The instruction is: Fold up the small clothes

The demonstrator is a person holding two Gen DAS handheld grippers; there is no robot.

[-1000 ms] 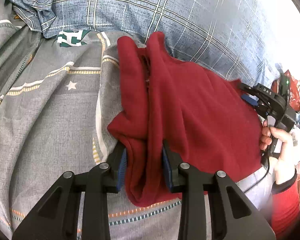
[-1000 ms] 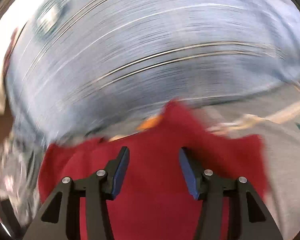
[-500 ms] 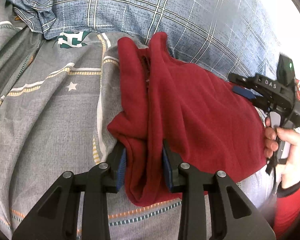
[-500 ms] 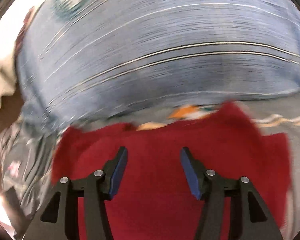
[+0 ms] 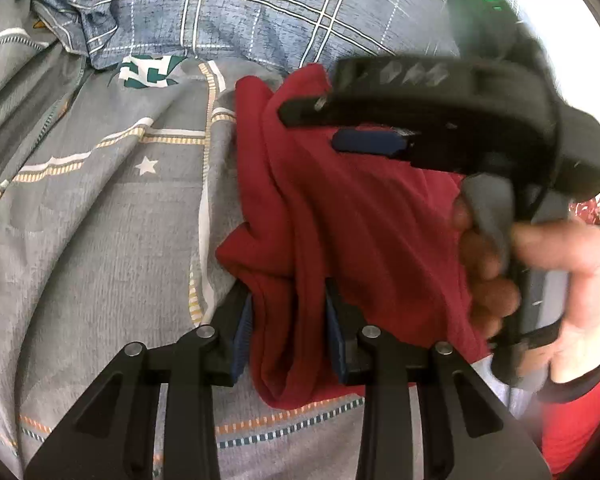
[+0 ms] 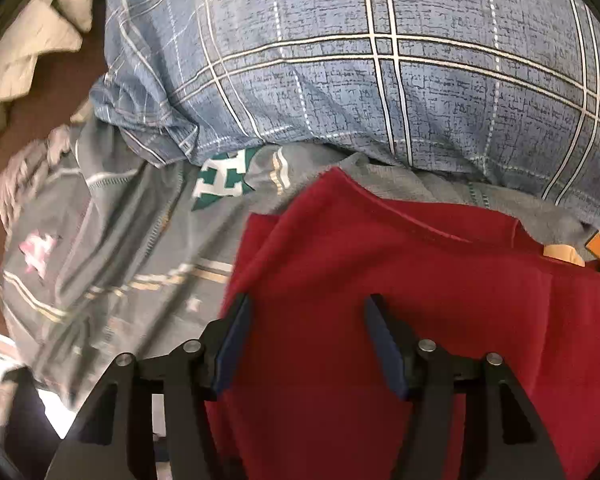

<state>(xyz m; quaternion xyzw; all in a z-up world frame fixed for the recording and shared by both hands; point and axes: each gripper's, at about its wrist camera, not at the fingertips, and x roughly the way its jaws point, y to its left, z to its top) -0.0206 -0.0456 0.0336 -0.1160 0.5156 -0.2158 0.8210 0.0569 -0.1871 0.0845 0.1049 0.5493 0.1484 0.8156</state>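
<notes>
red garment (image 5: 364, 216), bunched fold in left claw (image 5: 290, 330), on grey sheet (image 5: 100, 240)

Red garment (image 5: 364, 240): soft knit cloth, matt, slightly fuzzy nap, folds thick and rounded; a stitched seam line shows near its far edge in the right wrist view (image 6: 420, 272).

Grey bedsheet (image 5: 100, 240): woven cloth, matt, fine heathered texture, printed stripes and a star; creased toward its left edge.

Blue plaid pillow (image 6: 340, 92): woven cloth, matt, mottled print with white grid lines, wrinkled at its left corner.

Left gripper (image 5: 290, 336): black matt plastic arms, bright metal screw heads, blue ribbed pads that look rubbery.

Right gripper (image 6: 308, 344): same black matt plastic, metal screws, blue pads; its body seen from the left wrist view is blurred.
</notes>
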